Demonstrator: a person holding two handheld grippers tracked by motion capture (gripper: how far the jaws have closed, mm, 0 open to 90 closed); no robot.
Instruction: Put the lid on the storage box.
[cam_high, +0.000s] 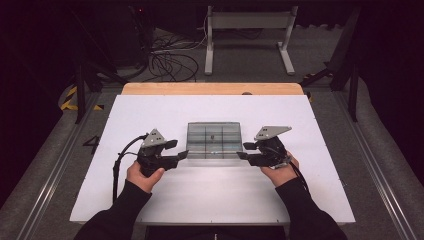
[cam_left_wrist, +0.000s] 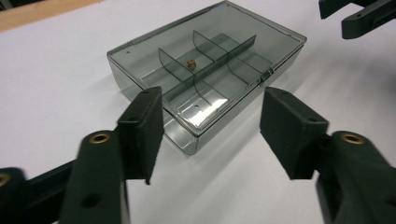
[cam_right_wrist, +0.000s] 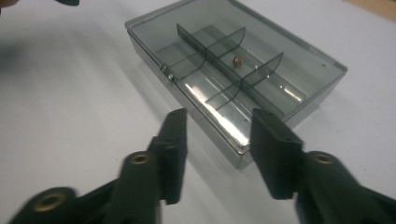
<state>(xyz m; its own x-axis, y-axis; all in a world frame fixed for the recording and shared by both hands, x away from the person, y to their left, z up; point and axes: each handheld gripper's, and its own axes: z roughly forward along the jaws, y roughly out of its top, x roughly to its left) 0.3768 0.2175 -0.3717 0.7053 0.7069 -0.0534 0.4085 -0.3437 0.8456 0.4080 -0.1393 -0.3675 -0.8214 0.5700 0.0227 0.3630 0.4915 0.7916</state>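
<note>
While the jaws of the left gripper (cam_high: 181, 153) are held moderately apart, nothing is clasped between them; in the left gripper view a near corner of the clear compartment box (cam_left_wrist: 205, 79) is framed by the gap, untouched by either pad. The right gripper (cam_high: 241, 151) is likewise parted and empty, its jaws being set just short of the opposite near corner of the box in the right gripper view. No earlier motion of the jaws is told here.

The box is seen at the centre of the high view, on the white table (cam_high: 150, 115), lid closed, with its long axis laid across the frame from left to right and a small latch on its near long side. A small brass piece (cam_left_wrist: 190, 62) is lodged in a middle compartment, beside the dividers.

Each gripper is grasped from behind by a hand, with its jaws directed inward at the box. Both dark-sleeved forearms are brought in from the lower edge and angled towards the centre.
</note>
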